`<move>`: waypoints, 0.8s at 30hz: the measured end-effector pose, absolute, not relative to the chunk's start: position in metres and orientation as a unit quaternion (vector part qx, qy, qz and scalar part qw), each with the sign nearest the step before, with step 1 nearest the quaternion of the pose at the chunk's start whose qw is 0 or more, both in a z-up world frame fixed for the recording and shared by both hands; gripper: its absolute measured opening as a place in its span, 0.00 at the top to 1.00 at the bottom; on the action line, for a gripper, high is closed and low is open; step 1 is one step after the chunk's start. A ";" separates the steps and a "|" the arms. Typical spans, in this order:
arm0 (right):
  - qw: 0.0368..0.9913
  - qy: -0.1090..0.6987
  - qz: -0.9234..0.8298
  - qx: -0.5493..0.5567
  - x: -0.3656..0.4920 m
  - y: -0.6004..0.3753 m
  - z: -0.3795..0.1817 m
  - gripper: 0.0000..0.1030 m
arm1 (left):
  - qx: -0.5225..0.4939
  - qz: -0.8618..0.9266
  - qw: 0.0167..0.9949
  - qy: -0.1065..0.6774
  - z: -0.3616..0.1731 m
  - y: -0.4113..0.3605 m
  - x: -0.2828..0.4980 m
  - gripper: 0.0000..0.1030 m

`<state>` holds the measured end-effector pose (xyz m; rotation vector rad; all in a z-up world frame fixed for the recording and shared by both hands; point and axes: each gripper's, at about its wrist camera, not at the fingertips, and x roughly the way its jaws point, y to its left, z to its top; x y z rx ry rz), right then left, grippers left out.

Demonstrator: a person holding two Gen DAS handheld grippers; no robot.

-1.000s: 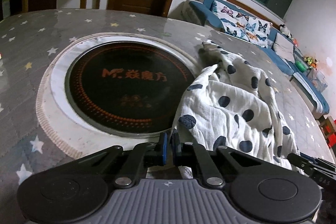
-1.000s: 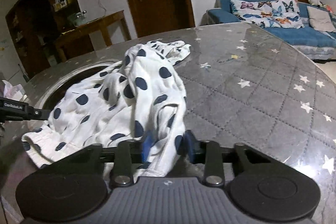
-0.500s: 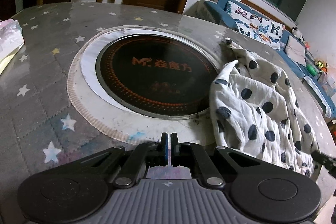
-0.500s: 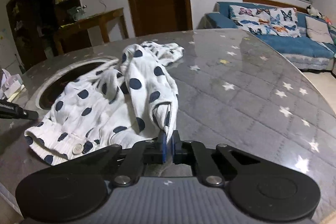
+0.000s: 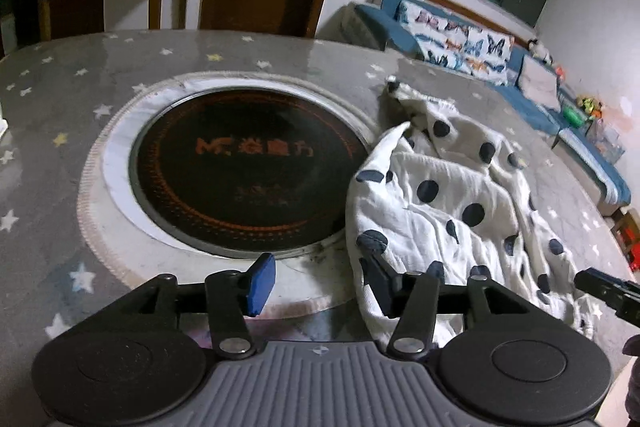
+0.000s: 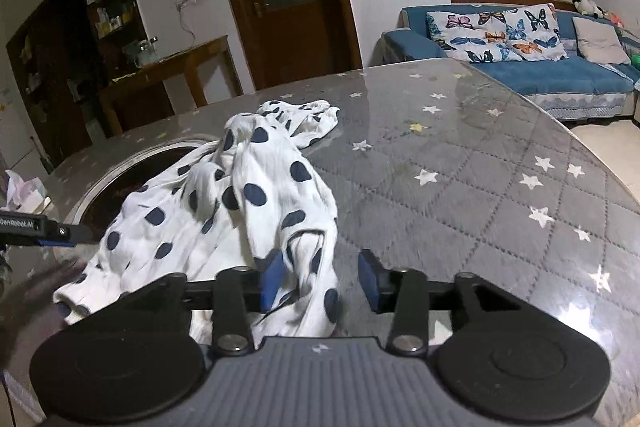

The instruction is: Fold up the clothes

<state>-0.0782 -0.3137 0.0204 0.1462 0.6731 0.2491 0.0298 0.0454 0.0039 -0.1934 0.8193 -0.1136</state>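
A white garment with dark blue dots (image 5: 448, 203) lies crumpled on the round grey star-patterned table (image 5: 60, 107). In the left wrist view my left gripper (image 5: 320, 285) is open at the garment's near left edge, its right finger against the cloth, nothing held. From the right wrist view the same garment (image 6: 224, 211) spreads ahead and to the left. My right gripper (image 6: 320, 281) is open, its left pad at a hanging fold of the near hem, with cloth lying between the fingers. The left gripper's tip (image 6: 48, 229) shows at the far left.
A round black induction hob (image 5: 248, 171) with an orange logo sits inset in the table, left of the garment. A blue sofa (image 6: 540, 67) with butterfly cushions stands behind the table. A wooden side table (image 6: 172, 75) and door are at the back. Tissues (image 6: 22, 189) lie at the table's left edge.
Both grippers were shut half a second ago, the right one on the garment's hem; both are open now. The left gripper has moved right, up to the garment's edge.
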 end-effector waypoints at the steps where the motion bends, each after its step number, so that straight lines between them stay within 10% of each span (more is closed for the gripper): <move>1: 0.933 0.330 0.123 0.073 -0.076 -0.313 0.019 0.59 | -0.091 -0.055 0.910 0.400 0.002 0.043 0.033 0.47; 6: 0.930 0.337 0.129 0.073 -0.069 -0.308 0.012 0.63 | -0.067 -0.060 0.909 0.407 -0.009 0.029 0.043 0.56; 11: 0.926 0.344 0.141 0.065 -0.072 -0.301 0.008 0.88 | -0.055 -0.063 0.913 0.400 -0.011 0.028 0.042 0.95; 24: 0.915 0.364 0.167 0.053 -0.117 -0.314 0.021 0.93 | -0.082 -0.055 0.905 0.414 -0.007 0.059 -0.010 0.98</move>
